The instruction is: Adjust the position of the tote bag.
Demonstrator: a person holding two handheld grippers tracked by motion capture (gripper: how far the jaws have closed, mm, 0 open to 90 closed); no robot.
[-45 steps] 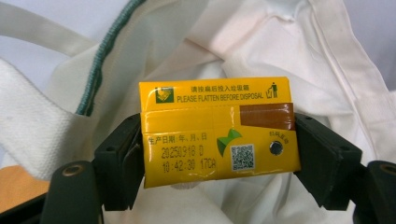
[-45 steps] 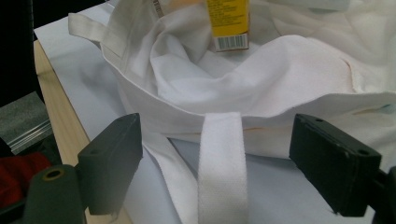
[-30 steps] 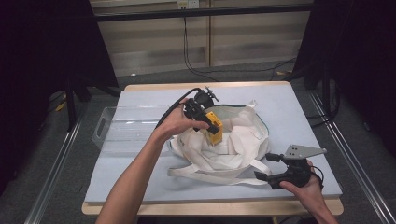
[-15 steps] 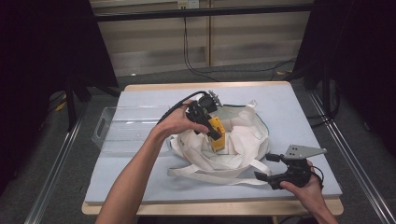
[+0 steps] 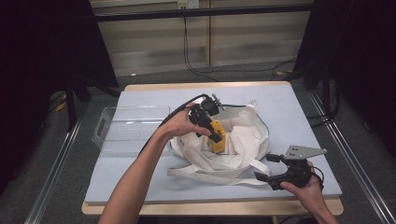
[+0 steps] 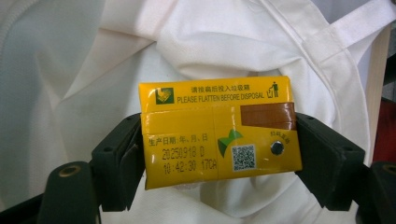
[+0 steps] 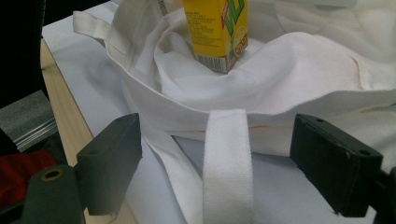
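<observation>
The left gripper (image 5: 215,135) has its jaws clamped on the two narrow sides of a yellow carton (image 6: 219,132) — they stand fairly wide, because the carton fills the whole gap between them. In the high view the carton (image 5: 218,138) hangs over the mouth of the white bag (image 5: 243,140), near the bag's middle, with its lower end down among the cloth folds. The right gripper view shows the carton (image 7: 218,32) with its bottom corner against the bag's inner fold, so it looks as if it touches the cloth there, though how far it has sunk I cannot tell.

The right gripper (image 5: 275,169) sits just beside the bag's near edge, jaws wide apart and holding nothing. One bag strap (image 7: 229,168) lies between them, untouched by either pad.

A clear tray (image 5: 105,133) stands beside the bag on its left.

As I judge it, the packing is well on: the carton is picked up and brought to the bag, and is partly in. What is left is to lower it fully, let go, and draw the left gripper out — the right one may yet take the strap to steady the opening.
</observation>
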